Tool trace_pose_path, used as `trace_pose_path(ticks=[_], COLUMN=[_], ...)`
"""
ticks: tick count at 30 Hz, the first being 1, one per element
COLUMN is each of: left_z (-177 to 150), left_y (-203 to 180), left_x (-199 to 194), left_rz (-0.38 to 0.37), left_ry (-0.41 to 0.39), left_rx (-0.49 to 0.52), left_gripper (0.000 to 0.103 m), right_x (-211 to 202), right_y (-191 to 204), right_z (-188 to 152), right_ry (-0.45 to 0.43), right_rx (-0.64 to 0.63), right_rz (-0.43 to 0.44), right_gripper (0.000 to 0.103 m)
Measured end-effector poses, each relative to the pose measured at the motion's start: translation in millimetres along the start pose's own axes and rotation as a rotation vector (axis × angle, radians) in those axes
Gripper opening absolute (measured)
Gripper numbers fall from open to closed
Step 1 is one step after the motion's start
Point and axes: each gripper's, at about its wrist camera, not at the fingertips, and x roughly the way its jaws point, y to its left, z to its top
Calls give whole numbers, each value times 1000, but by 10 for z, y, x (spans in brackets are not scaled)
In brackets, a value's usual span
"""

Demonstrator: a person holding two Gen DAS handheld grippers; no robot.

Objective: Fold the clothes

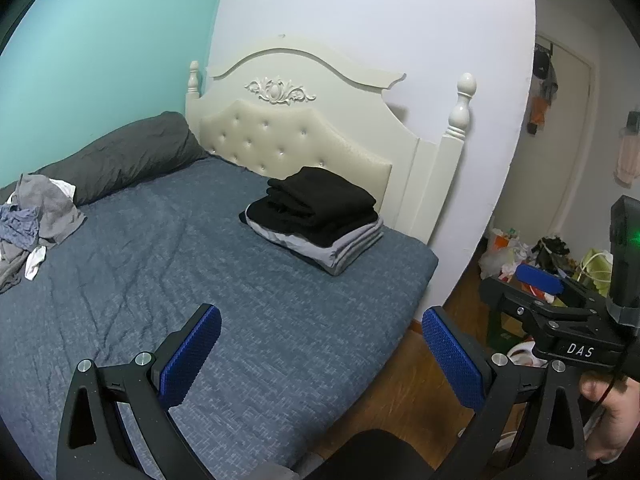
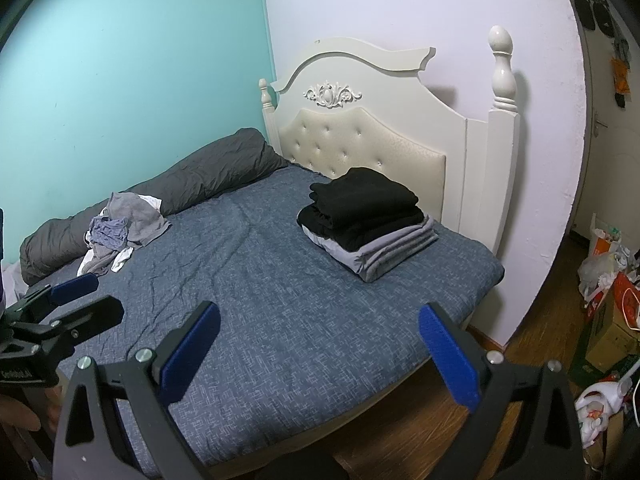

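Observation:
A stack of folded clothes point(image 1: 316, 220), black on top and grey beneath, sits on the blue bed point(image 1: 224, 280) near the headboard; it also shows in the right wrist view point(image 2: 368, 224). A pile of unfolded grey, blue and white clothes point(image 1: 32, 220) lies at the bed's far left by the wall, also in the right wrist view point(image 2: 124, 228). My left gripper point(image 1: 320, 352) is open and empty, held above the bed's near edge. My right gripper point(image 2: 320, 352) is open and empty over the same edge. Each gripper shows in the other's view, the right point(image 1: 536, 280) and the left point(image 2: 76, 296).
A rolled dark grey duvet point(image 2: 160, 192) lies along the teal wall. A cream headboard point(image 2: 380, 128) stands behind the stack. Bags and boxes point(image 2: 608, 300) clutter the wooden floor point(image 2: 536, 320) to the right of the bed.

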Motion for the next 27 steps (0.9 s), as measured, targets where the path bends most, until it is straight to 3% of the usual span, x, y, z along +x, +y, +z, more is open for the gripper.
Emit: trace_pose_path(ticks=[27], left_z=[-4], left_y=[10], left_x=[21], left_rz=[26], left_ry=[-1], left_rx=[-8], left_gripper=[103], right_x=[15], right_y=[-1], right_z=[0], right_ry=[-2], right_rx=[-2], right_rz=[-9], right_gripper=[100])
